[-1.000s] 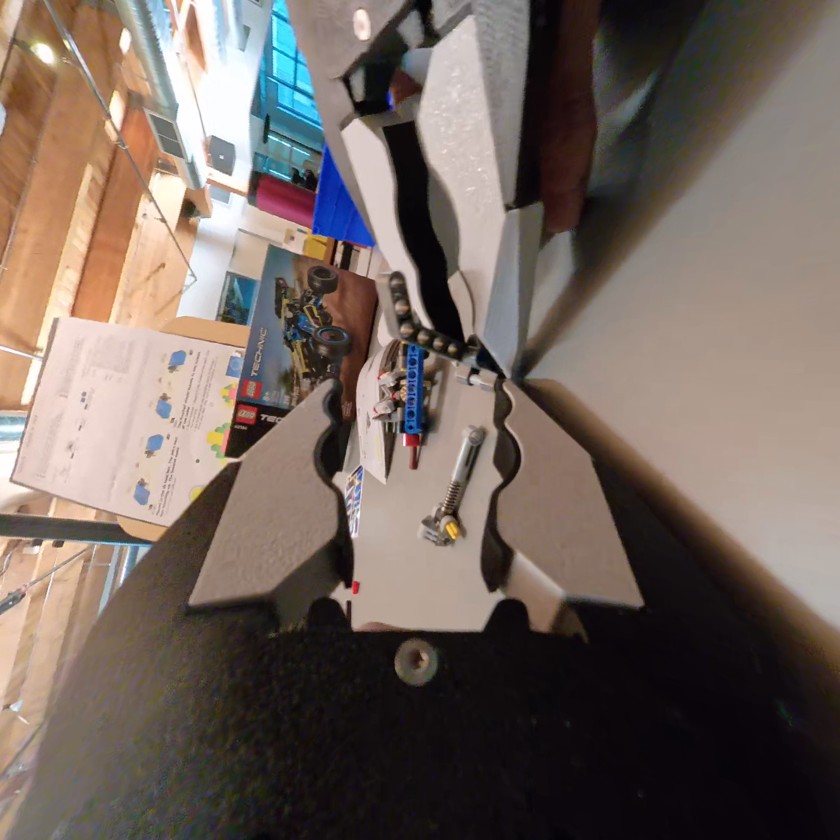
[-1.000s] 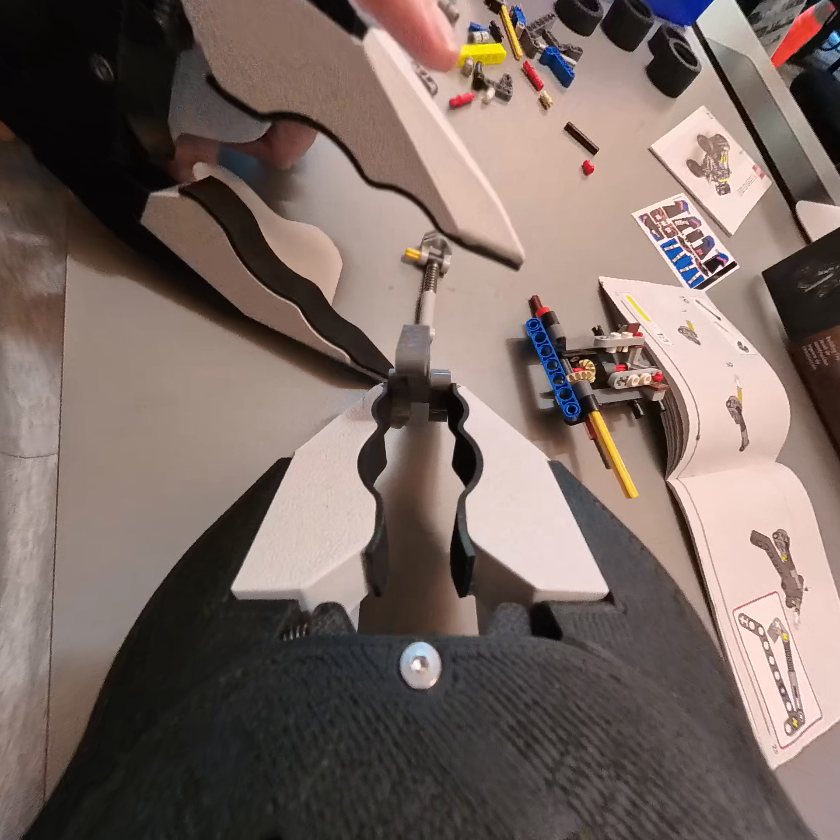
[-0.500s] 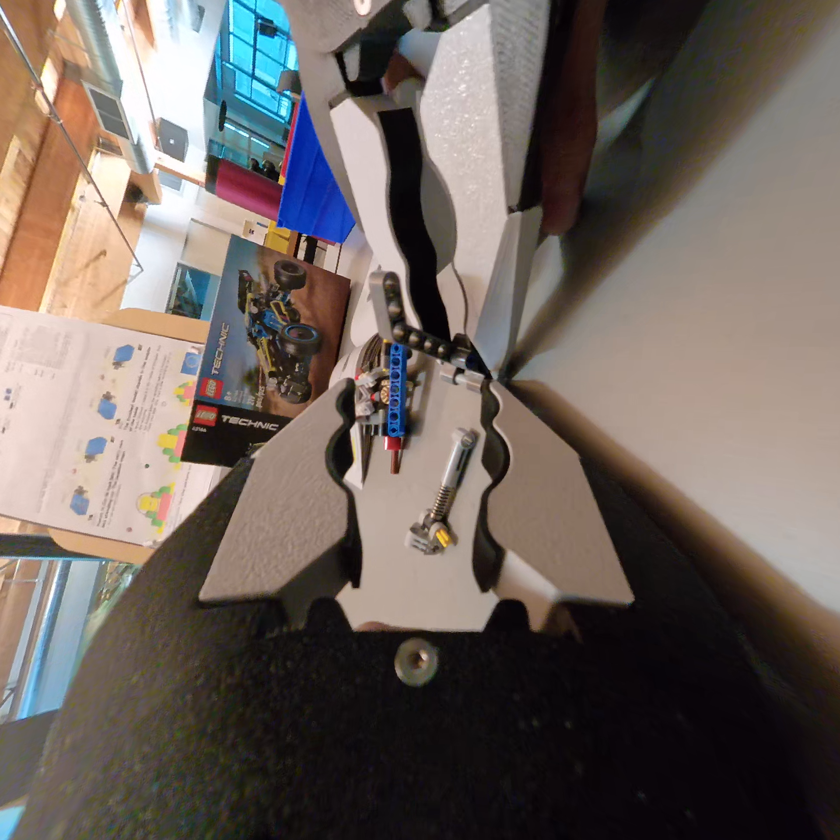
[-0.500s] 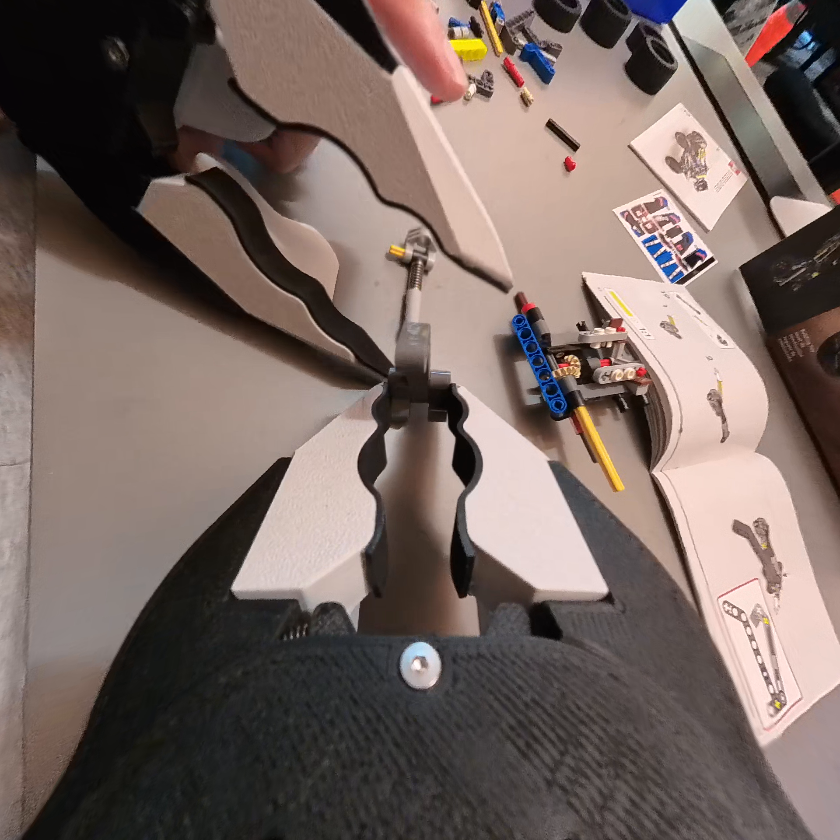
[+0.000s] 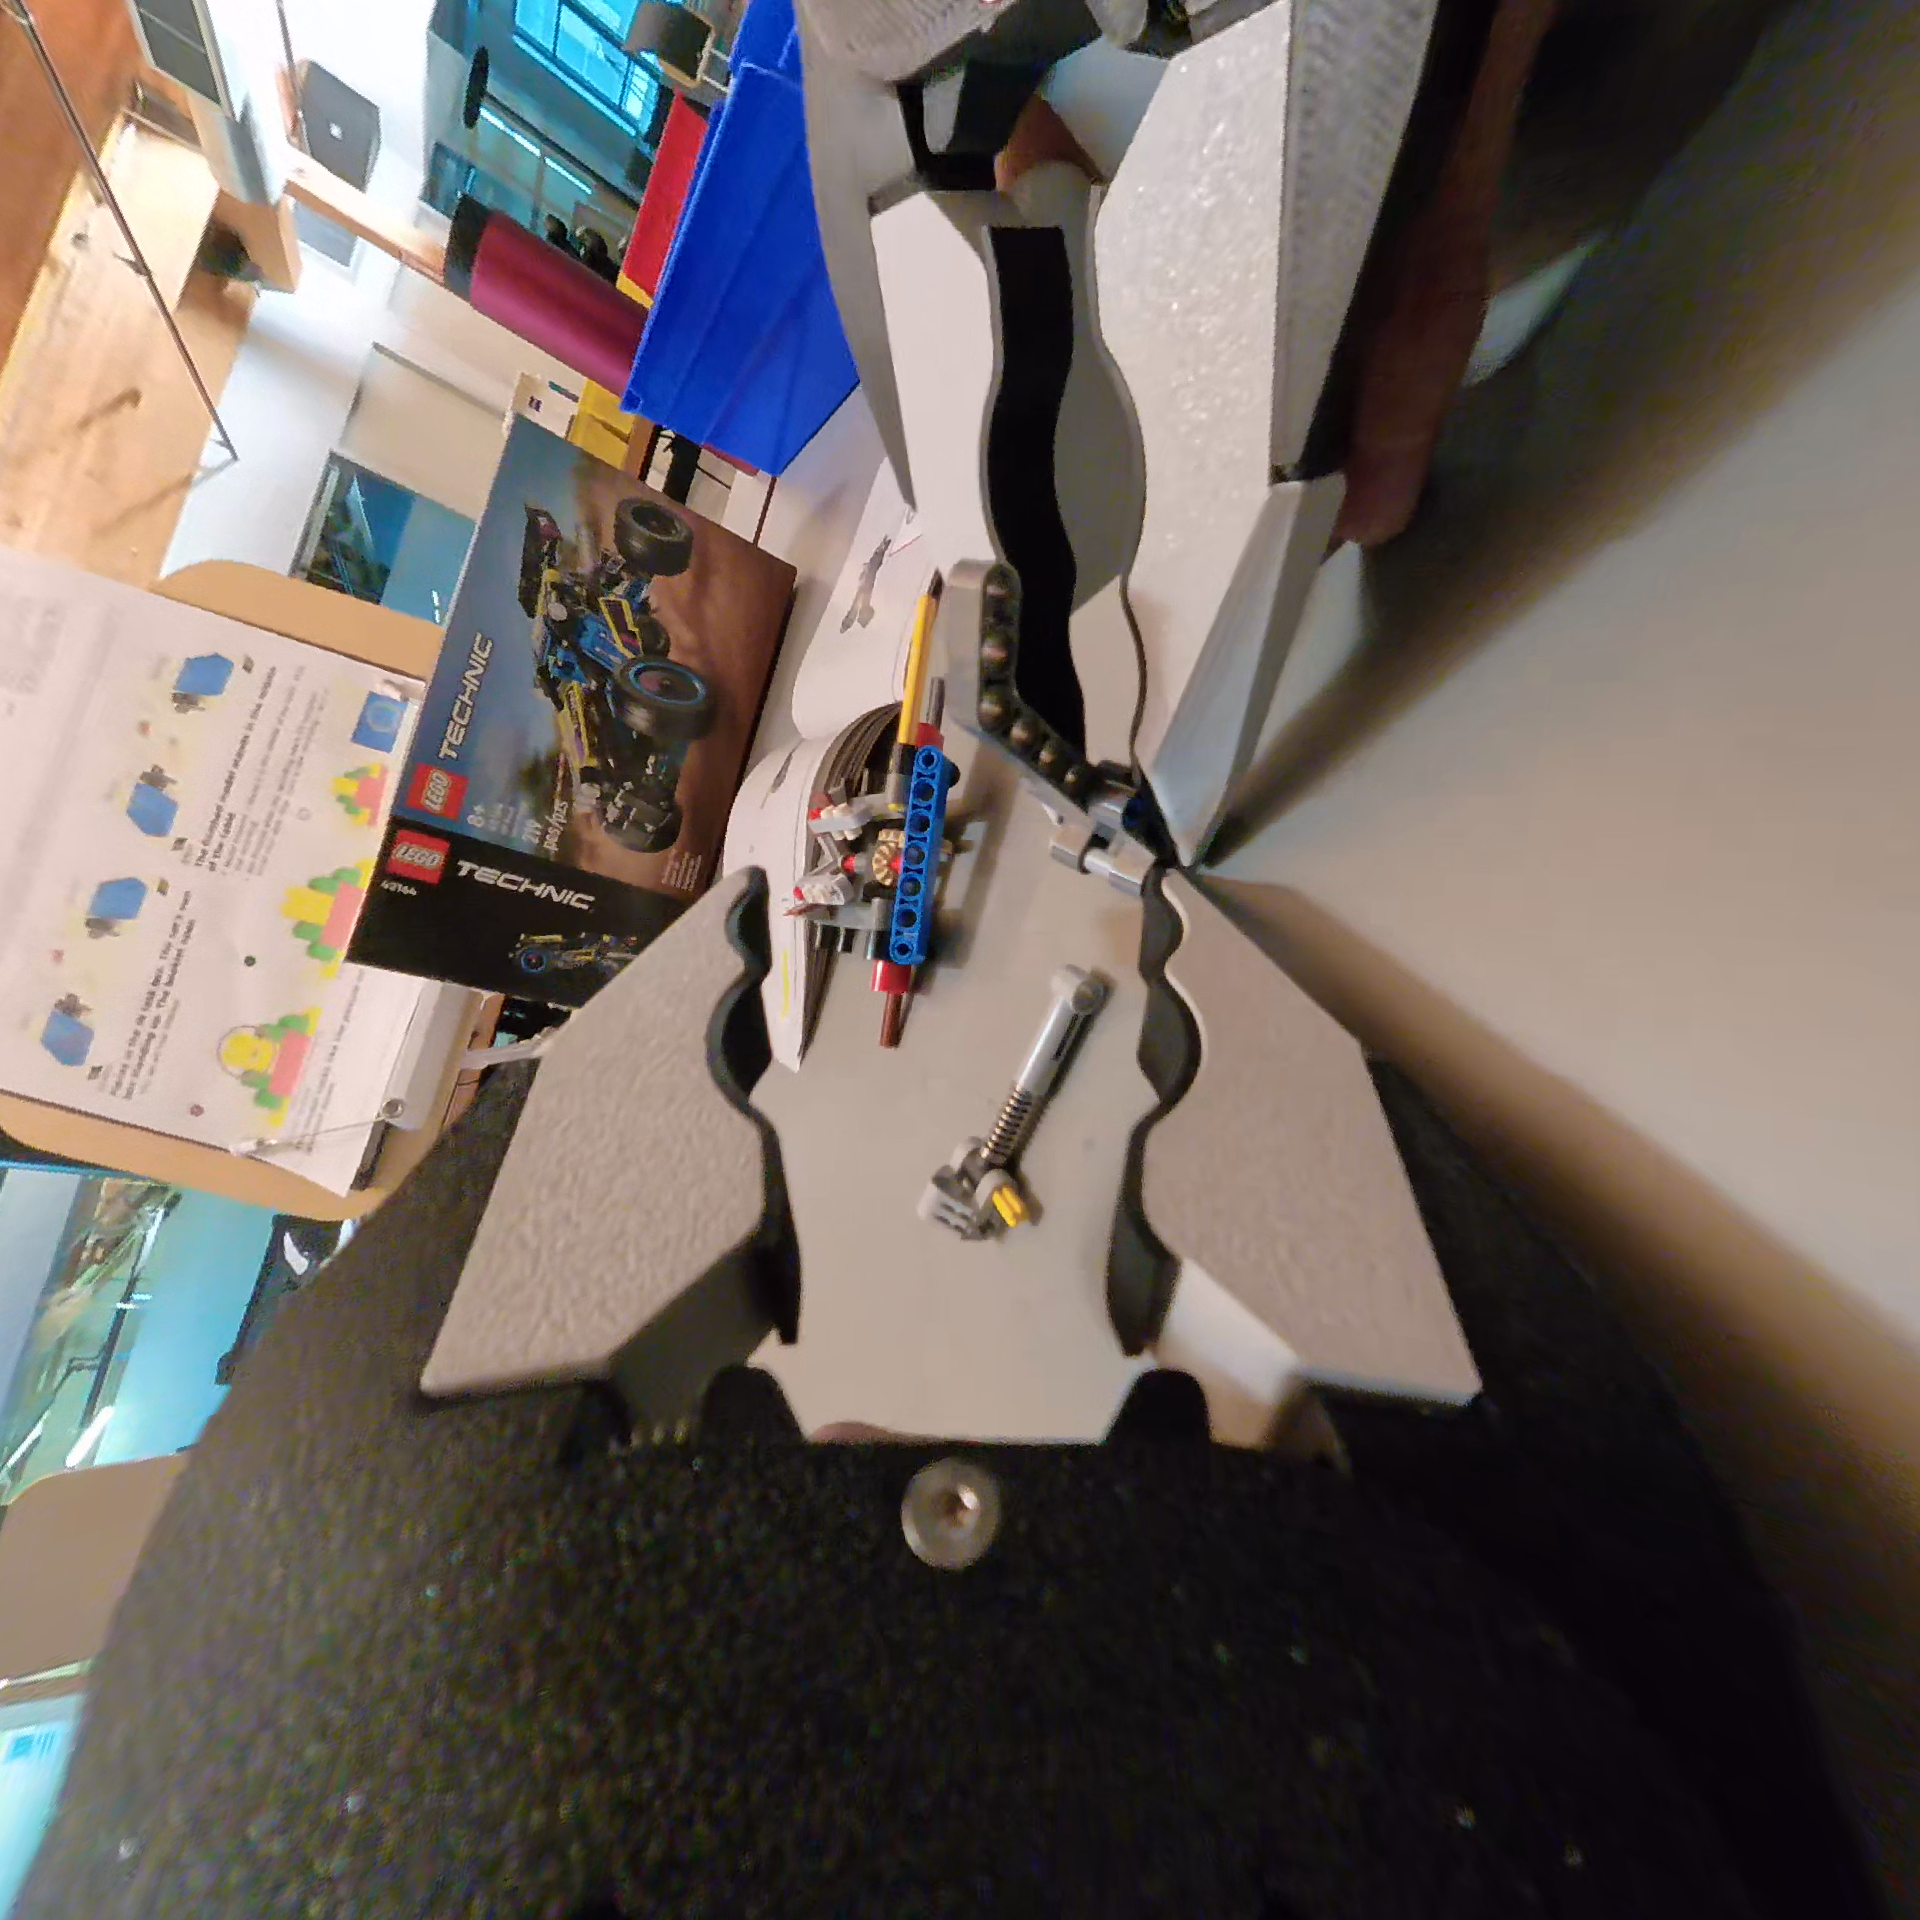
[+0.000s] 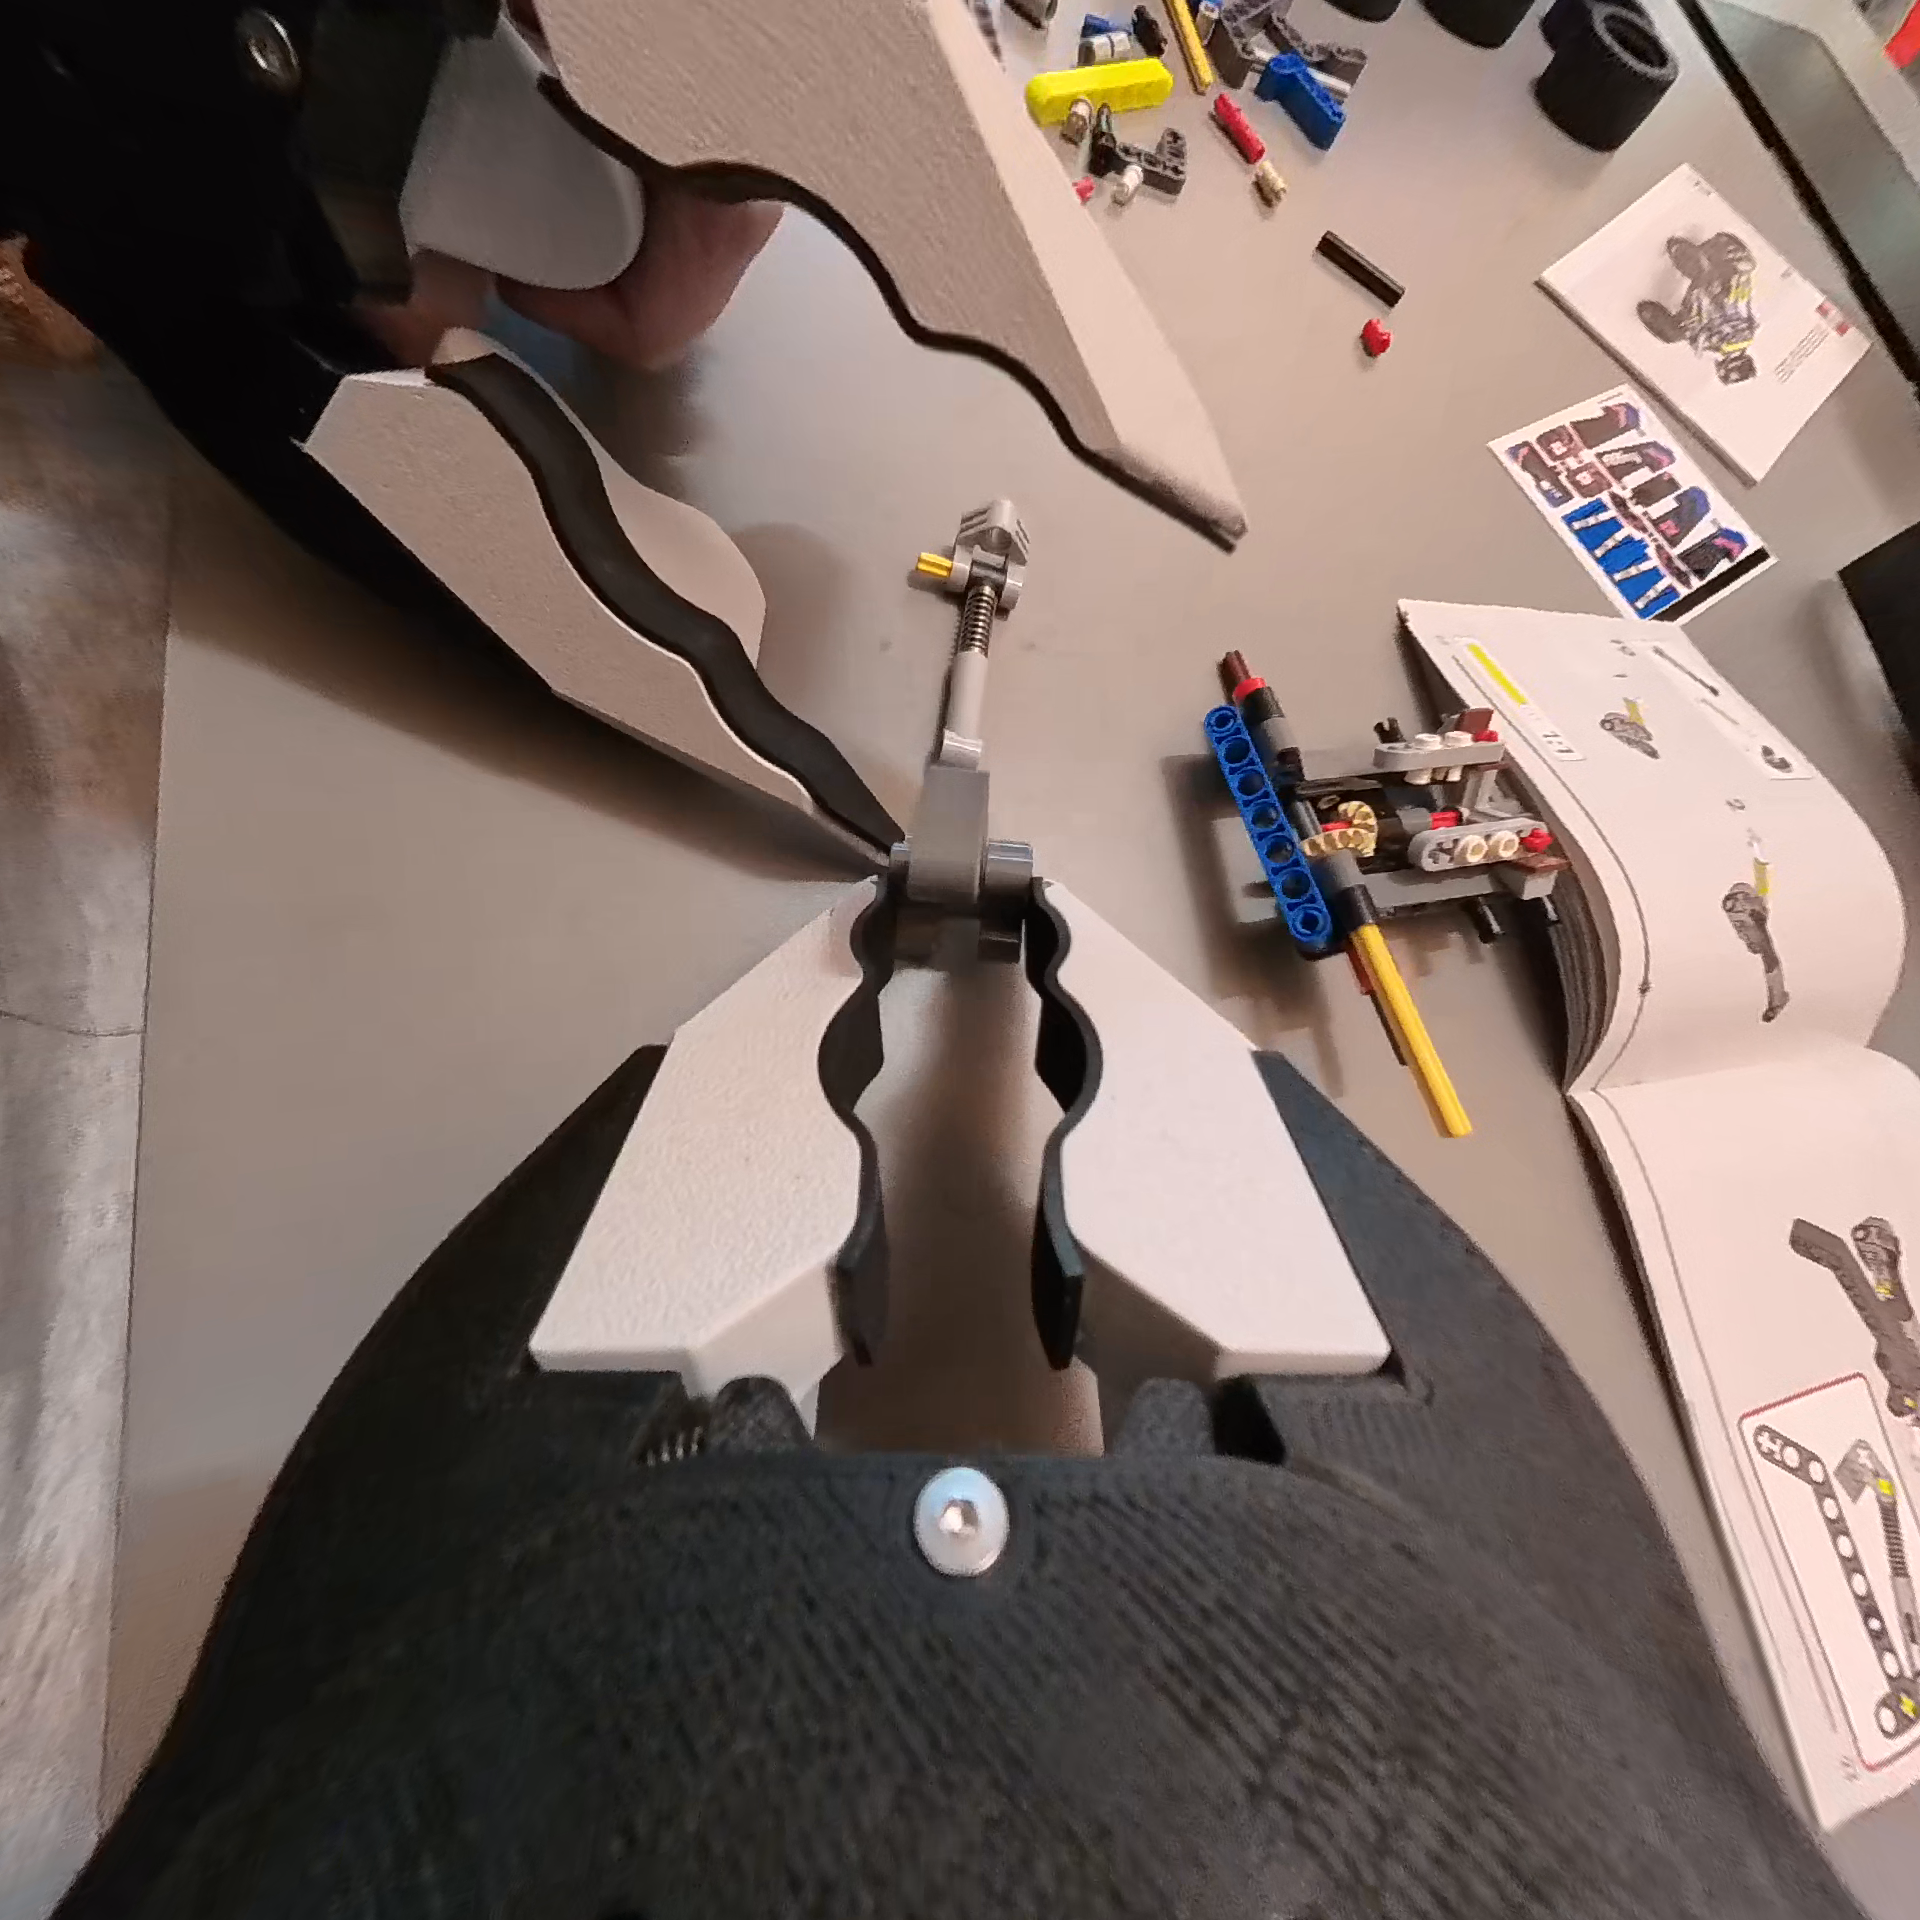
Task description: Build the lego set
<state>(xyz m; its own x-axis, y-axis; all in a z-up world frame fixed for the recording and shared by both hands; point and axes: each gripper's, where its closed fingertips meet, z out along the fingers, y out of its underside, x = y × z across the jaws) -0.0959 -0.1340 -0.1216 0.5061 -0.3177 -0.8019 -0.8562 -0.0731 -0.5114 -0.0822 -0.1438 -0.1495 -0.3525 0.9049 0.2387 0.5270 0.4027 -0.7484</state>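
The grey table (image 6: 436,935) carries everything here, and off to the side stands the set's box (image 5: 613,748), propped upright beyond the open instruction booklet (image 6: 1714,883). The booklet lies spread on the table with its pages curling, a sticker sheet (image 6: 1631,509) and a small leaflet (image 6: 1704,332) just past it. The left claw (image 5: 951,925) hangs with its two halves wide apart, gripping nothing; between them on the table lies a grey shock absorber (image 5: 1023,1112) with a spring and a yellow pin. The right claw (image 6: 951,894) is clamped at its tips on a bent grey beam (image 5: 1013,696) that has a small light-grey connector at the pinched end, held just above the table with the tip of the left claw's lower half almost touching it. Next to the booklet's edge sits the half-built assembly (image 6: 1351,831), with a blue beam along one side and a yellow axle sticking out. Farther back is a scatter of loose pieces (image 6: 1164,114) and black tyres (image 6: 1600,73).
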